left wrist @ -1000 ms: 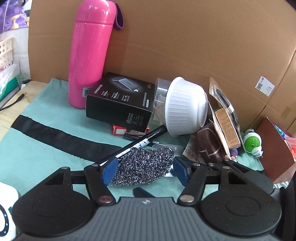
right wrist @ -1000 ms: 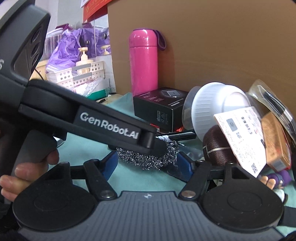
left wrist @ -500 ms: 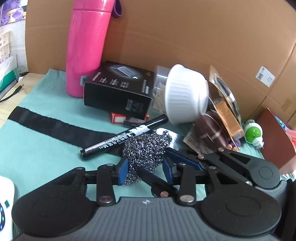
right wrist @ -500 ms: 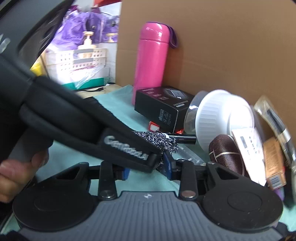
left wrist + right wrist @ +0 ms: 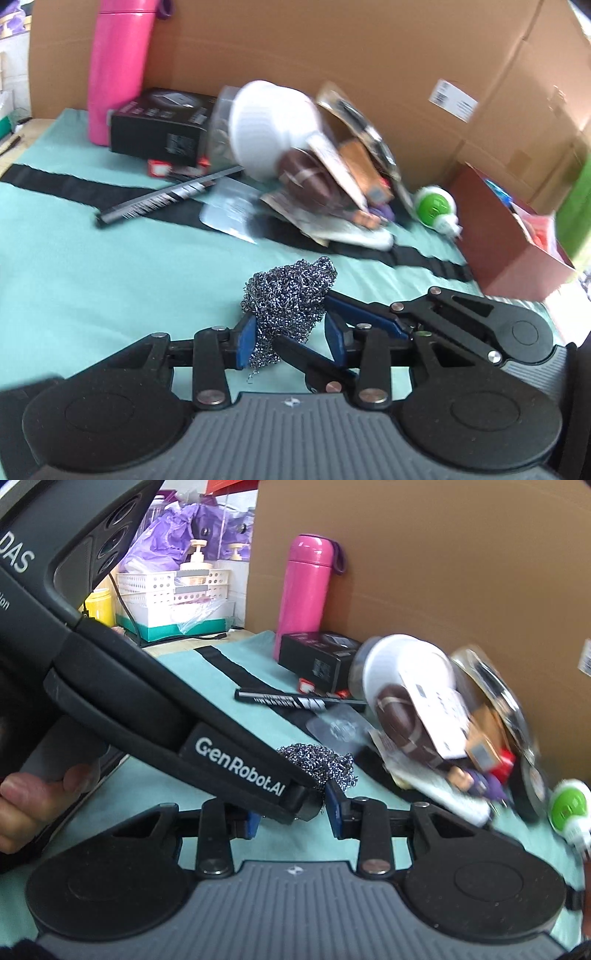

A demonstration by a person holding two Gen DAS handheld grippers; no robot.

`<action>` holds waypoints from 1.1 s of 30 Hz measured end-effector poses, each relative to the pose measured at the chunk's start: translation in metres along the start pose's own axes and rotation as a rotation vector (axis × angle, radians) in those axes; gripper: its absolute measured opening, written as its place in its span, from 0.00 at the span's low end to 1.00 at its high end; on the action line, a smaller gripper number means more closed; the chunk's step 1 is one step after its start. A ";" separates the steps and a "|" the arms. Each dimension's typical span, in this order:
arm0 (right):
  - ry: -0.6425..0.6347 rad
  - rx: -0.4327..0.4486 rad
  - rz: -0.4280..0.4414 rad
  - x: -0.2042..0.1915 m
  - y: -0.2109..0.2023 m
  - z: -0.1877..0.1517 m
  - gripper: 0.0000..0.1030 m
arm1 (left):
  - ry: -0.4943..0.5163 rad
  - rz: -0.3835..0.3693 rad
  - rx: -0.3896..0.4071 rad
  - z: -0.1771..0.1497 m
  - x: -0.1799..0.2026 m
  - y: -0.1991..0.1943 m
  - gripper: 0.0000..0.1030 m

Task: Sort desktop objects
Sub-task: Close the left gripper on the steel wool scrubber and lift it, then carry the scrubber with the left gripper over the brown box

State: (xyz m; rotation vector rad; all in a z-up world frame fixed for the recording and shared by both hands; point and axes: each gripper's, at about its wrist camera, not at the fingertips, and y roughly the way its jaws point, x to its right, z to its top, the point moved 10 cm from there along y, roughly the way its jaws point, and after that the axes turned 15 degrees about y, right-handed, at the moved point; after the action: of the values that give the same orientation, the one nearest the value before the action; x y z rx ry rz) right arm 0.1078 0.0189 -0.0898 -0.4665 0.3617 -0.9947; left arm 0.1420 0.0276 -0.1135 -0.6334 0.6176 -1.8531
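Grey steel-wool scourer, pinched, bunched upright

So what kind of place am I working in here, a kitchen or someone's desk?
Probably a makeshift desk in a storage or work room, not a kitchen: a teal cloth covers the top, a cardboard sheet is the backdrop, and white storage baskets with pump bottles stand beside it.

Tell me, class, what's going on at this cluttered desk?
A person is sorting desktop objects with two handheld grippers. Both the left gripper and the right gripper have just closed on the same grey steel-wool scouring ball, pinching it from two sides above the teal cloth. The rest of the pile sits untouched by the cardboard wall: a black marker pen, a pink flask, a black box and a white ribbed bowl.
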 end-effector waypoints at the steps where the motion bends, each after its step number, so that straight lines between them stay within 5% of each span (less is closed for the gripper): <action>1: 0.008 0.002 -0.003 0.003 -0.007 -0.003 0.34 | 0.002 -0.008 -0.002 -0.001 0.006 -0.001 0.41; 12: 0.085 0.075 -0.082 0.042 -0.065 -0.017 0.34 | 0.077 -0.059 0.014 0.006 0.082 -0.007 0.41; 33: 0.225 0.348 -0.384 0.180 -0.164 0.017 0.34 | 0.336 -0.245 0.168 0.099 0.245 0.005 0.41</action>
State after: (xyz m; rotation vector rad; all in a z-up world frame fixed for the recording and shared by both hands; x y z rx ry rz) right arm 0.0888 -0.2084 -0.0029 -0.1060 0.2965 -1.4596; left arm 0.1325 -0.2158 -0.0098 -0.2974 0.6115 -2.2396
